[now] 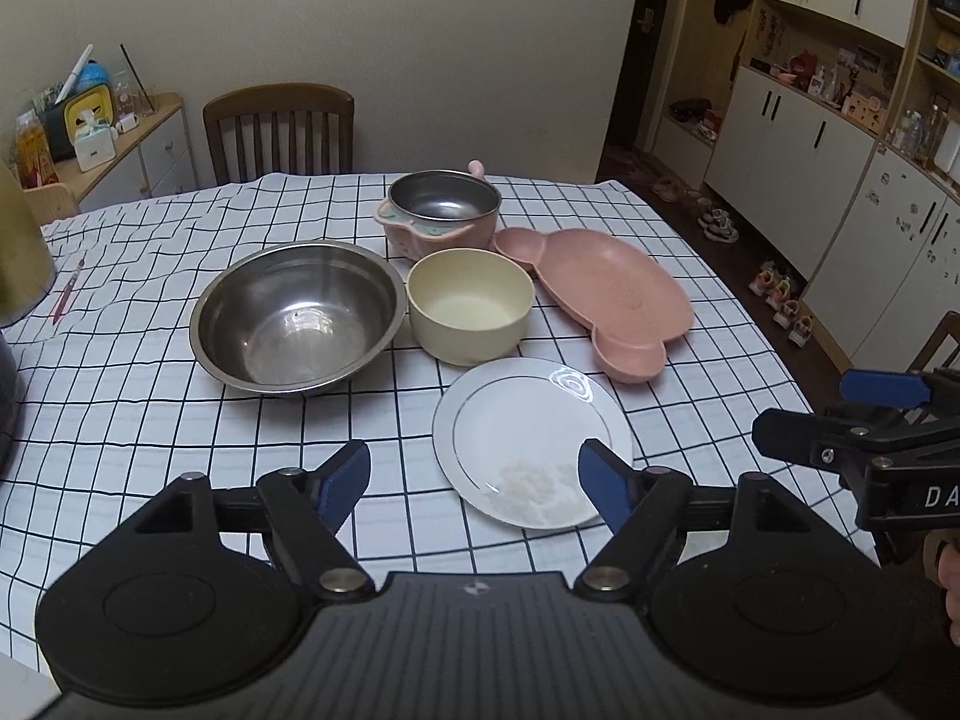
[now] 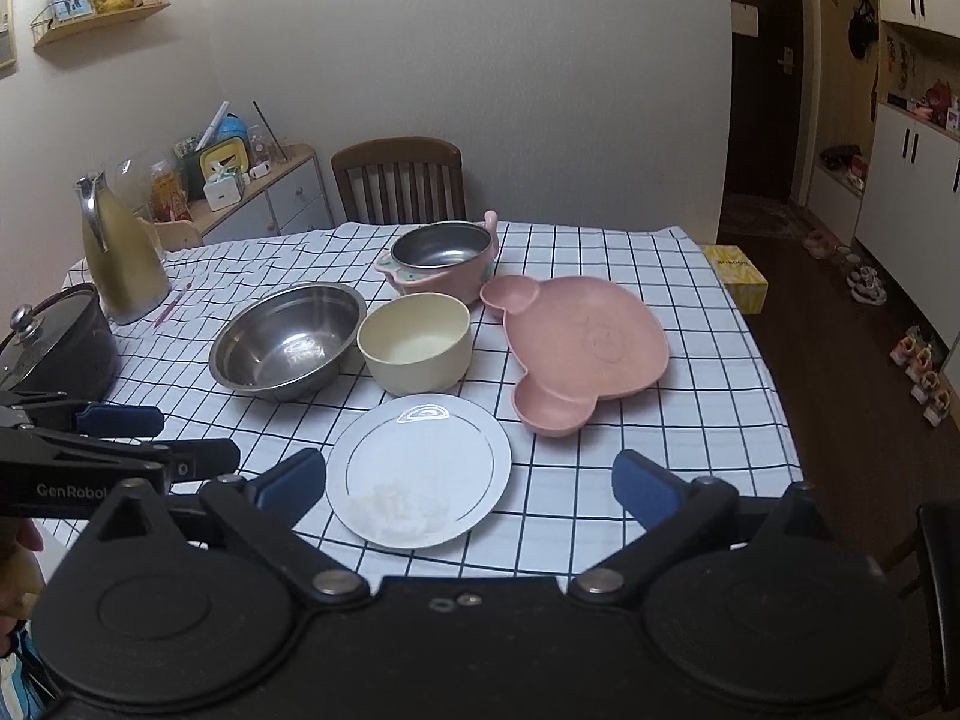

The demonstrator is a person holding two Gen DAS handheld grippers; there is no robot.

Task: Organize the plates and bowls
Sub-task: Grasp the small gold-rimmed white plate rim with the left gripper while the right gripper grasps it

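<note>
A white plate [image 1: 531, 441] [image 2: 420, 471] with a silver ring and a little rice lies near the front of the checked tablecloth. Behind it stand a large steel bowl [image 1: 297, 315] [image 2: 288, 342], a cream bowl [image 1: 471, 303] [image 2: 415, 342], a pink divided plate [image 1: 606, 294] [image 2: 585, 348] and a pink handled bowl with a steel liner [image 1: 441, 210] [image 2: 441, 255]. My left gripper [image 1: 477, 480] [image 2: 198, 438] is open just in front of the white plate, holding nothing. My right gripper [image 2: 468, 474] [image 1: 804, 408] is wide open above the plate's near side, also empty.
A dark lidded pot [image 2: 54, 342], a gold jug [image 2: 123, 258] and a pink pen [image 2: 171, 303] occupy the table's left side. A wooden chair [image 2: 399, 180] stands at the far edge, and a yellow box [image 2: 735, 276] sits by the right corner. Cabinets line the right wall.
</note>
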